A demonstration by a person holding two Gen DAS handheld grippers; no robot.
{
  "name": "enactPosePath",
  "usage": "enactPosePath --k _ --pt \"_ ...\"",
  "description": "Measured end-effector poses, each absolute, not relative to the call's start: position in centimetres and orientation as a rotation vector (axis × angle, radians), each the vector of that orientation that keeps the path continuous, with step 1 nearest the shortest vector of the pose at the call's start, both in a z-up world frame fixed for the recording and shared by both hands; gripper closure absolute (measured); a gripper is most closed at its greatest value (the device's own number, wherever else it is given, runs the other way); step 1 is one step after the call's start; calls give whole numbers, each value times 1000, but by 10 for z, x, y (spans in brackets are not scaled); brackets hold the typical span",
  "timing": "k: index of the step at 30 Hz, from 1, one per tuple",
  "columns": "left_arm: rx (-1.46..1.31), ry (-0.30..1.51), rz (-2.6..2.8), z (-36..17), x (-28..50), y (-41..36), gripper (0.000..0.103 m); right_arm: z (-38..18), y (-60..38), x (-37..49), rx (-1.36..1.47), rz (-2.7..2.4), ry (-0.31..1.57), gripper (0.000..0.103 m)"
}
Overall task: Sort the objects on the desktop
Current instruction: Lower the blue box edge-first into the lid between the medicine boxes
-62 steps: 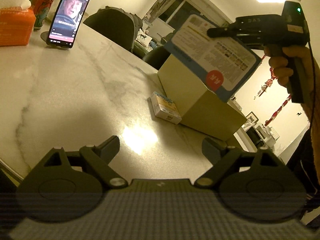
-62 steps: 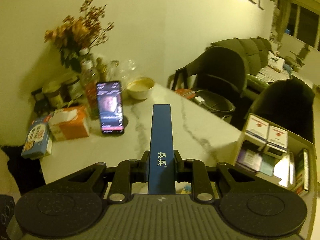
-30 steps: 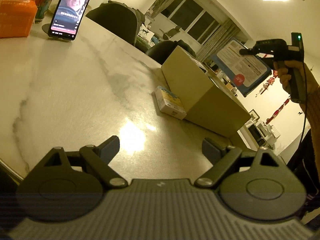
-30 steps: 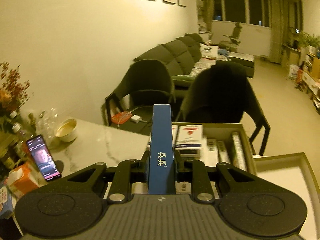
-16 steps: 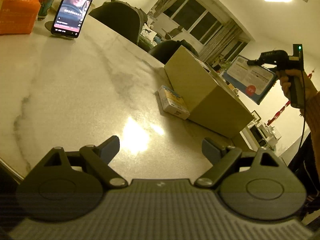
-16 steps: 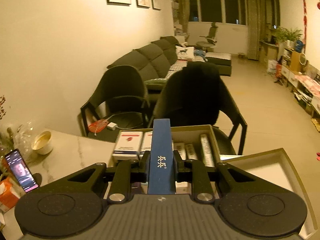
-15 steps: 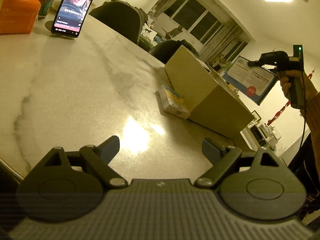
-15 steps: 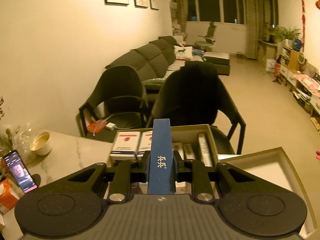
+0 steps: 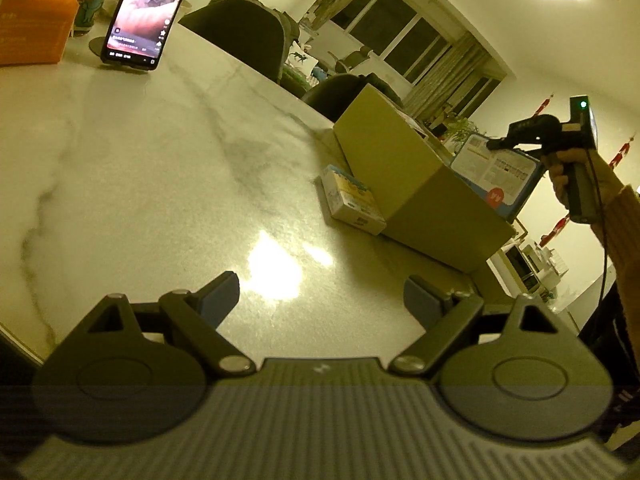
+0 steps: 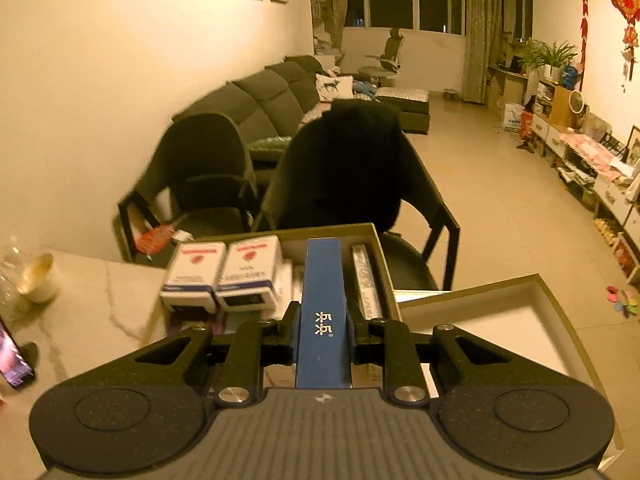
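My right gripper is shut on a flat blue box, gripped edge-on by its narrow sides, hanging over the open cardboard box. That box holds two white-and-red cartons and other packs. From the left wrist view the same blue box shows its printed face behind the cardboard box, with the right gripper held by a hand. My left gripper stands open and empty over the marble table. A small pale carton lies on the table against the cardboard box.
A phone on a stand, an orange tissue box and a can stand at the table's far left. The box lid lies to the right of the cardboard box. A bowl and two dark chairs are beyond.
The right gripper has carried the blue box lower and closer over the cardboard box, tilting further down. The left gripper has stayed in place and open.
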State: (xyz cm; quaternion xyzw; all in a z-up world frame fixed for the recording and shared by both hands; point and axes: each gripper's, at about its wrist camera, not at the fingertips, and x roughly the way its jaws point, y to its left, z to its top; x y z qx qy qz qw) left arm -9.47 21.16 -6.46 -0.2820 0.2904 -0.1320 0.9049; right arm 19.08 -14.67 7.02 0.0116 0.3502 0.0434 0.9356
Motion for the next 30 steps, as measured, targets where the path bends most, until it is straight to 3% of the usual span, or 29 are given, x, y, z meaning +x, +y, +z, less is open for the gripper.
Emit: enactPosePath --k 18,30 --pt "-594 618 -267 -68 -85 208 13 48 -113 239 -177 35 862 79" --pt "-600 623 -266 -70 -80 211 13 29 -113 247 -125 62 894 79"
